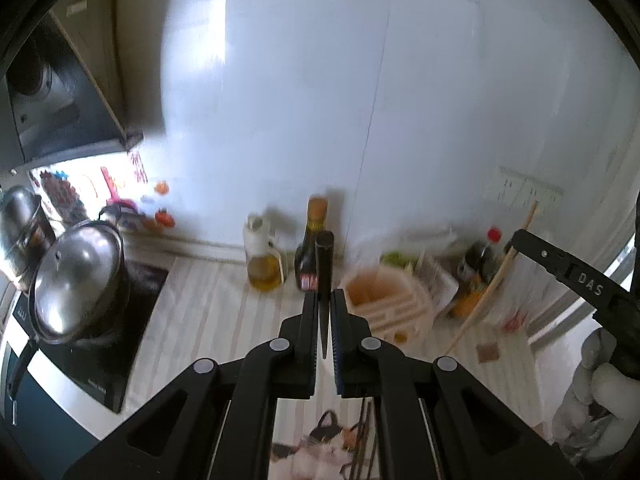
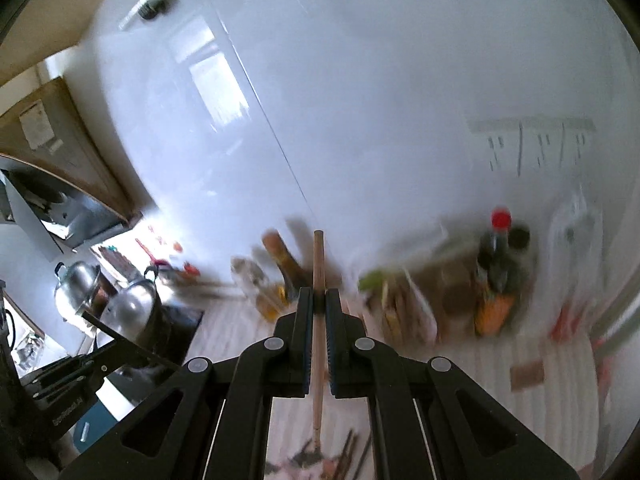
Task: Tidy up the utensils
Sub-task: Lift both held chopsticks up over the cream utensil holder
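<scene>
My left gripper [image 1: 325, 298] is shut on a black-handled knife [image 1: 324, 264], held upright above the counter with its thin blade running down between the fingers. My right gripper [image 2: 319, 296] is shut on a long wooden-handled utensil [image 2: 318, 264], also held upright; its lower end hangs below the fingers. The same wooden handle [image 1: 496, 276] and the right gripper's finger show at the right of the left wrist view. A cream slotted utensil holder [image 1: 384, 300] stands on the counter just right of the left gripper. More utensils [image 2: 344, 456] lie on a patterned cloth below, blurred.
An oil jug [image 1: 262, 256] and a dark sauce bottle [image 1: 312, 244] stand by the white wall. A red-capped bottle [image 2: 498, 252] and packets sit at the right. Steel pots [image 1: 76, 280] rest on the stove at left. The left gripper [image 2: 100, 364] shows at lower left.
</scene>
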### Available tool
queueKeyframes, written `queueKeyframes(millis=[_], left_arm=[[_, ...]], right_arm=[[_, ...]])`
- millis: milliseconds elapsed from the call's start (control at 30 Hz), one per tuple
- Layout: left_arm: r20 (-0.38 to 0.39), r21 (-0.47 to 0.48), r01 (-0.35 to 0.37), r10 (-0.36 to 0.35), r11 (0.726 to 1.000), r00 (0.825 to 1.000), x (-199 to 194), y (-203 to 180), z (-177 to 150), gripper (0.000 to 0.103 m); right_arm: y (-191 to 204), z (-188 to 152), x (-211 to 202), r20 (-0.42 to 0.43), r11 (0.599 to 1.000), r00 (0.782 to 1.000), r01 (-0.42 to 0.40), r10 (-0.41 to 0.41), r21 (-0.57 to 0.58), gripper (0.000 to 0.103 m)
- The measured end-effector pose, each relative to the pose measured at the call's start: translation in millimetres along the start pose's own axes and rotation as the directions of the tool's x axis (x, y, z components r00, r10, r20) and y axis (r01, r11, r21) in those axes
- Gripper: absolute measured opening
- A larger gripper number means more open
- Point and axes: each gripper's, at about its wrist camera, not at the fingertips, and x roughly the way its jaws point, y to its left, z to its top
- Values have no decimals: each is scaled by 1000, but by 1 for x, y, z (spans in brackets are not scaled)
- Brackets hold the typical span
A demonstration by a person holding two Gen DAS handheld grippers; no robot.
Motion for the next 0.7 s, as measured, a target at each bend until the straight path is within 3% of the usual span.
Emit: queueKeyframes(millis=[233, 500, 700], left_arm=[[36, 4, 10, -10, 1000, 999, 10, -11, 46, 3], [-26, 19, 22, -21, 1000, 999, 60, -27, 75, 3], [-98, 20, 30, -28, 999, 995, 98, -35, 78, 3]], right_arm=[[15, 48, 18, 59, 999, 998, 40, -38, -37, 6], [14, 76, 65, 72, 995, 994, 82, -78, -48, 6], [5, 79, 102, 60, 996, 995, 81, -78, -45, 6]])
